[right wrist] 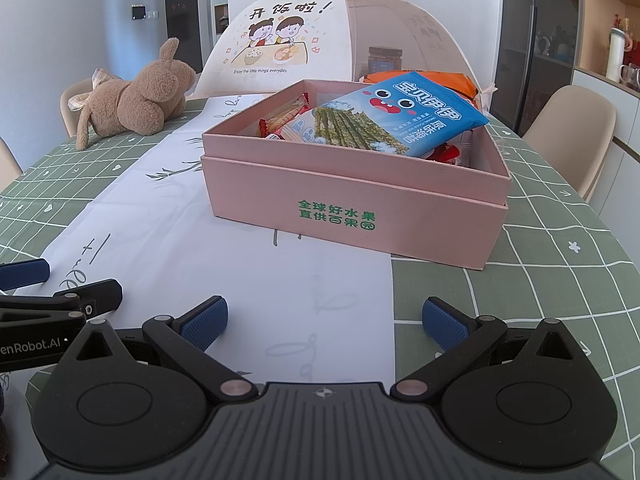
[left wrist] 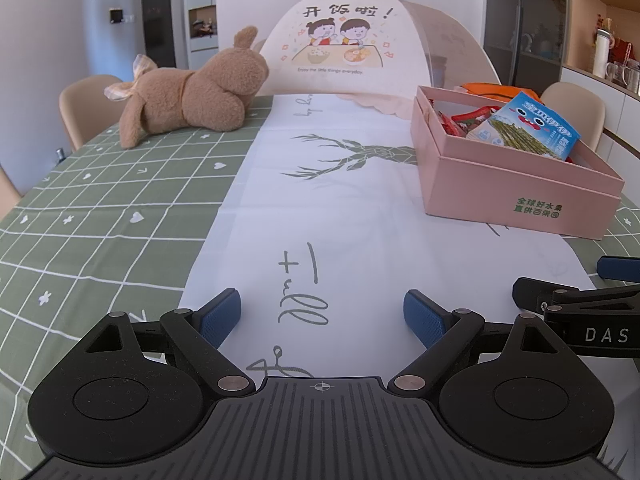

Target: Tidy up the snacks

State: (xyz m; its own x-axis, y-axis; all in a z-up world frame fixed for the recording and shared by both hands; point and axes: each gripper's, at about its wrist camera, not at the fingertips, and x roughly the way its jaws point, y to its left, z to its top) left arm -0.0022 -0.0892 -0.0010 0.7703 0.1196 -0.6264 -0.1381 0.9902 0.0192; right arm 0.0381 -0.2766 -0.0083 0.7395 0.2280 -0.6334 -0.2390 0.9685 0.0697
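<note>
A pink cardboard box (right wrist: 352, 216) with green lettering stands on the table, ahead of my right gripper (right wrist: 324, 322). It also shows at the right in the left wrist view (left wrist: 516, 192). A blue seaweed snack packet (right wrist: 400, 116) lies on top inside it, also seen in the left wrist view (left wrist: 528, 128), over red and orange wrapped snacks (right wrist: 280, 120). My left gripper (left wrist: 322, 316) is open and empty over the white runner. My right gripper is open and empty, short of the box.
A brown plush rabbit (left wrist: 192, 92) lies at the far left of the table. A mesh food cover (right wrist: 320, 40) with a cartoon print stands behind the box, with an orange packet (right wrist: 424, 78) beside it. Chairs (right wrist: 568, 136) stand around the table. Shelves are at the right.
</note>
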